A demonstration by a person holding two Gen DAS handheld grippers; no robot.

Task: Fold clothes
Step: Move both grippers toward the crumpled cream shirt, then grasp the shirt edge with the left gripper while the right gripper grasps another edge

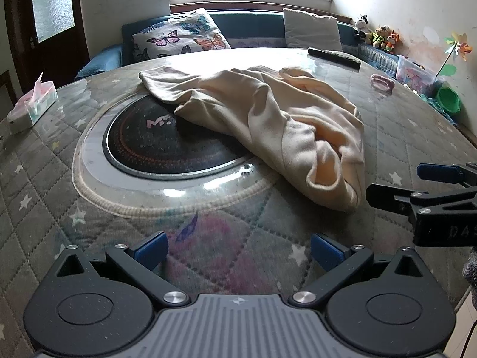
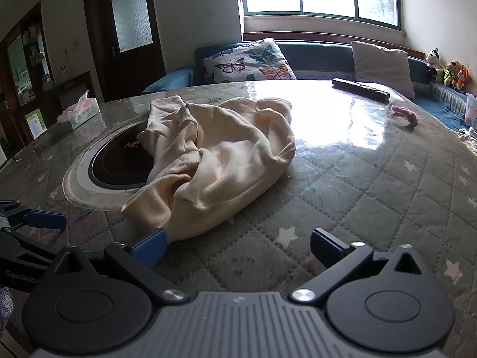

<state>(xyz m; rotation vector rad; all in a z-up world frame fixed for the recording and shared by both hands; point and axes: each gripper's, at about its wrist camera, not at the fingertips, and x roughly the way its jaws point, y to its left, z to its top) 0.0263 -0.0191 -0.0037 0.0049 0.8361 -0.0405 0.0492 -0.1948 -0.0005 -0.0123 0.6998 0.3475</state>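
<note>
A crumpled cream garment (image 1: 268,125) lies in a heap on the round table, partly over the black cooktop (image 1: 167,146). It also shows in the right wrist view (image 2: 220,161). My left gripper (image 1: 238,250) is open and empty, hovering over the quilted cover short of the garment. My right gripper (image 2: 238,246) is open and empty, its left fingertip (image 2: 150,246) right at the garment's near edge. The right gripper also shows at the right edge of the left wrist view (image 1: 417,189), close to the garment's near end.
A tissue box (image 1: 32,104) sits at the table's left. A black remote (image 1: 334,55) and a pink item (image 1: 383,82) lie at the far right. A sofa with cushions (image 1: 182,35) stands behind the table. A green bowl (image 1: 448,100) and toys are at the right.
</note>
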